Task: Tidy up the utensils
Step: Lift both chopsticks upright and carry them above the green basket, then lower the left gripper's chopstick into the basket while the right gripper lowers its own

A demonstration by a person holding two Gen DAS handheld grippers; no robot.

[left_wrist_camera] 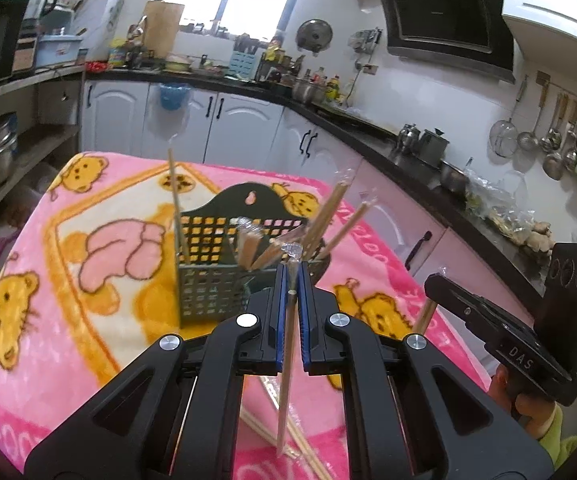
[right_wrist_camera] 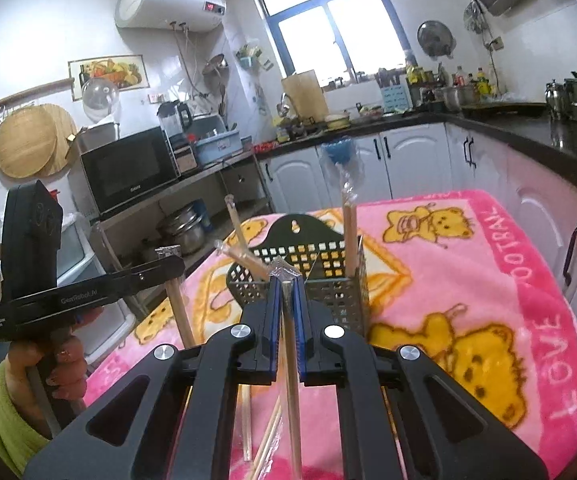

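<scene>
A dark perforated utensil holder (left_wrist_camera: 208,288) (right_wrist_camera: 328,280) stands on the pink blanket with several wrapped chopsticks (left_wrist_camera: 328,216) (right_wrist_camera: 350,236) upright or leaning in it. My left gripper (left_wrist_camera: 293,276) (right_wrist_camera: 172,266) is shut on a wrapped chopstick pair (left_wrist_camera: 288,360) (right_wrist_camera: 180,316) that hangs below its pads, just in front of the holder. My right gripper (right_wrist_camera: 287,284) (left_wrist_camera: 440,286) is shut on another wrapped chopstick pair (right_wrist_camera: 292,392) (left_wrist_camera: 424,316), also close before the holder. More loose chopsticks (left_wrist_camera: 308,448) (right_wrist_camera: 266,440) lie on the blanket beneath both grippers.
The pink bear blanket (left_wrist_camera: 88,248) (right_wrist_camera: 488,280) covers a small table. White cabinets under a dark counter (left_wrist_camera: 368,120) run behind and to the right. A shelf with a microwave (right_wrist_camera: 128,168) and pots stands on the left. A person's hands hold both gripper handles.
</scene>
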